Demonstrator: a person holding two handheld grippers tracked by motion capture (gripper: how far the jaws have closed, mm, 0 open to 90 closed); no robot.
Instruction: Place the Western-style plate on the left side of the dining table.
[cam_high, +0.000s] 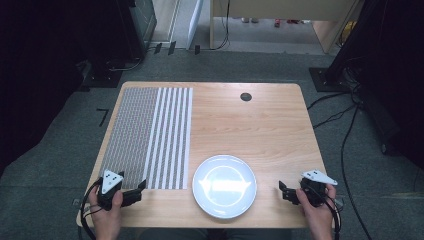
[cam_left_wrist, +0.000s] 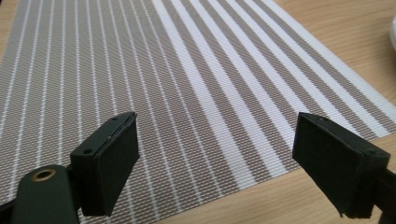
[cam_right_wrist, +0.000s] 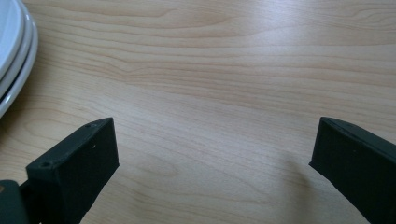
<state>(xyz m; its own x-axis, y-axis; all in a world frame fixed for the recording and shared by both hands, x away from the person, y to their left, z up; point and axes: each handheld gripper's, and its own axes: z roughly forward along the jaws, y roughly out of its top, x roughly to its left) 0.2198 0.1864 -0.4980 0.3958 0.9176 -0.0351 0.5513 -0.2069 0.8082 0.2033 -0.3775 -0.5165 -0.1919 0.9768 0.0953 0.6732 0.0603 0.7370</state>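
A striped woven placemat (cam_high: 149, 136) lies flat on the left half of the wooden table (cam_high: 260, 125). A white plate (cam_high: 224, 186) sits near the front edge, just right of the mat. My left gripper (cam_high: 141, 186) rests at the mat's near left corner, open, its jaws wide apart over the mat's front edge (cam_left_wrist: 219, 154) with nothing between them. My right gripper (cam_high: 282, 190) is at the front right, open, pointing left toward the plate, whose rim (cam_right_wrist: 14, 60) lies to its left. Bare wood lies between its jaws (cam_right_wrist: 215, 158).
A small dark round grommet (cam_high: 245, 97) is set in the table near the far edge. Cables (cam_high: 345, 135) run over the grey floor to the right of the table. Dark equipment stands at both sides, and a wooden desk at the back.
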